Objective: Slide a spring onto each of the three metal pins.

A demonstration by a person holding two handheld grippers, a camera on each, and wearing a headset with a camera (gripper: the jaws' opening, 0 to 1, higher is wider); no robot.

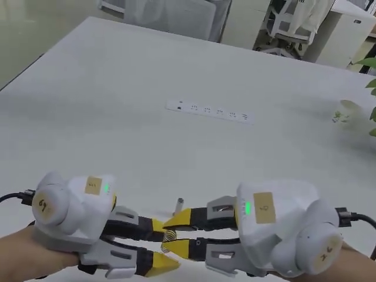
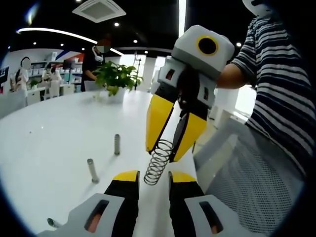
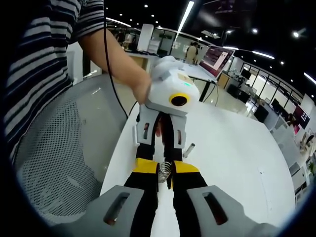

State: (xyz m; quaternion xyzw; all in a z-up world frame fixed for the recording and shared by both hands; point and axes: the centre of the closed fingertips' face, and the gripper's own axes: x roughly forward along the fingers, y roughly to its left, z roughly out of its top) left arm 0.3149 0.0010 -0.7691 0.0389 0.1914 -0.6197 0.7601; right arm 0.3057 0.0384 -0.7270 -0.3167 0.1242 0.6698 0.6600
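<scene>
Right tongs pinch one end of the spring, lifted off the tabletop. Left tongs are spread, straddling the free end, probably to steady it. Two bare pins stand at its 10 o'clock.

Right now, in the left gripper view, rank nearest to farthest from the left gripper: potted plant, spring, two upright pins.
1. Spring, at the tips of the left gripper.
2. Nearer pin, left of the jaws.
3. Farther pin, just beyond it.
4. Potted plant, far across the table.
</scene>
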